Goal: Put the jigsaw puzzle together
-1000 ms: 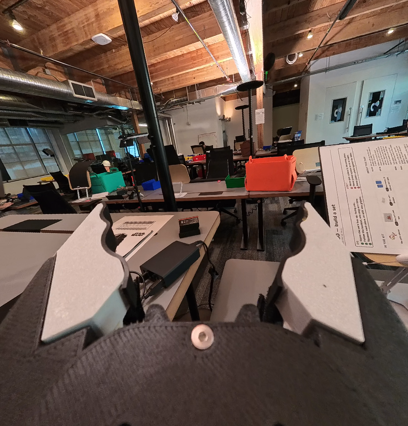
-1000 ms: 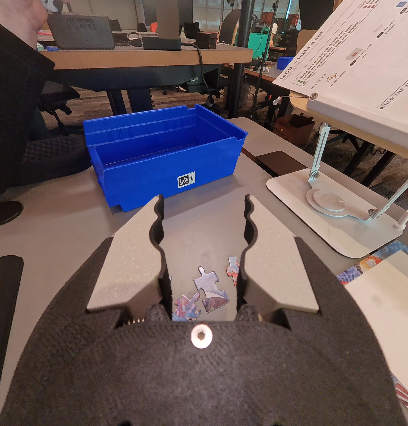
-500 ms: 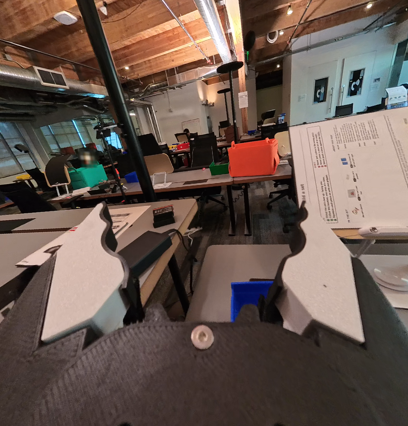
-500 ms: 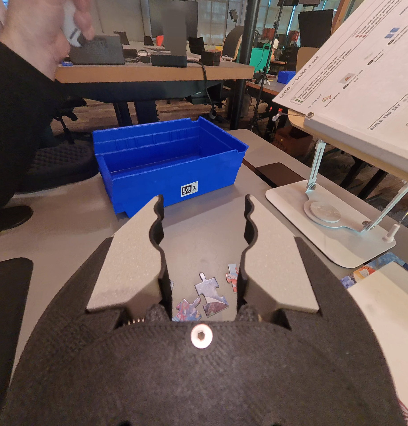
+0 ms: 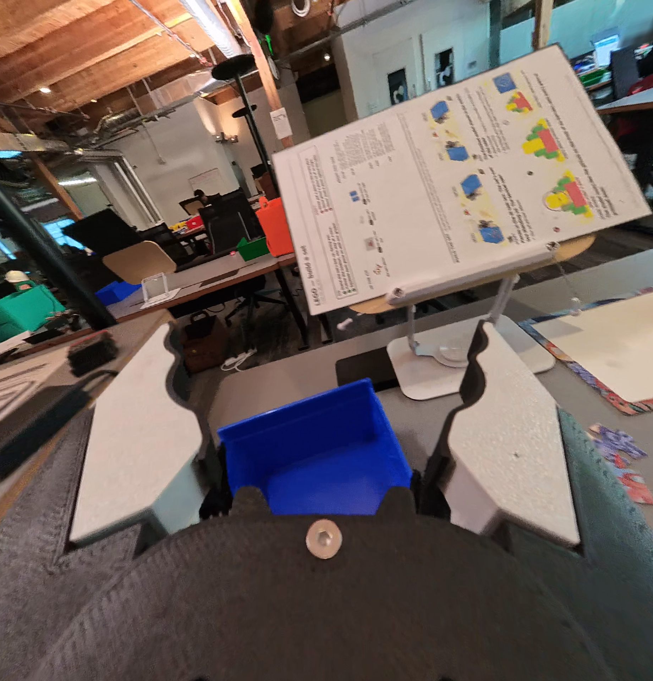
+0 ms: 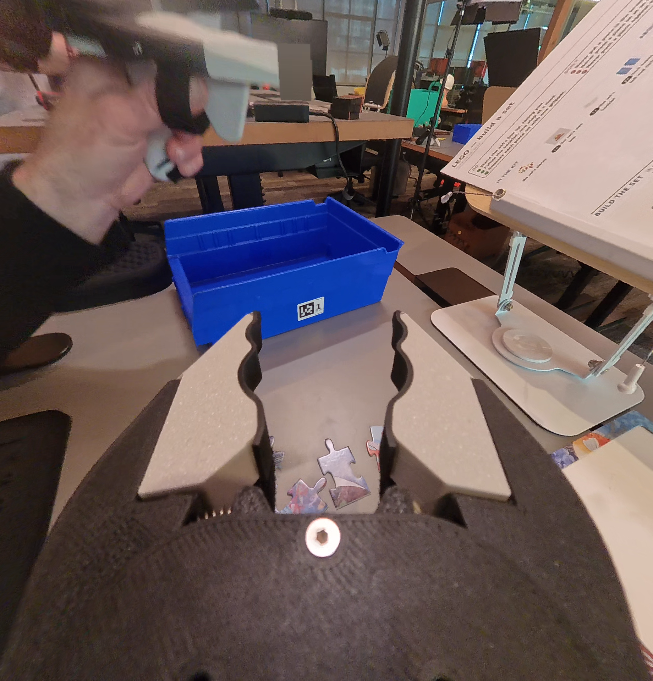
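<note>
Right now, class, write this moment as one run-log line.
left claw: open, over blue bin | right claw: open, empty, above loose puzzle pieces | puzzle: unassembled

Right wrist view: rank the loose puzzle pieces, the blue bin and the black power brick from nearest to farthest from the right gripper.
1. Loose puzzle pieces: on the table between the open right gripper's fingers, near their base.
2. Blue bin: ahead of the fingertips, slightly left.
3. Black power brick: on the next desk, beyond the bin.
</note>
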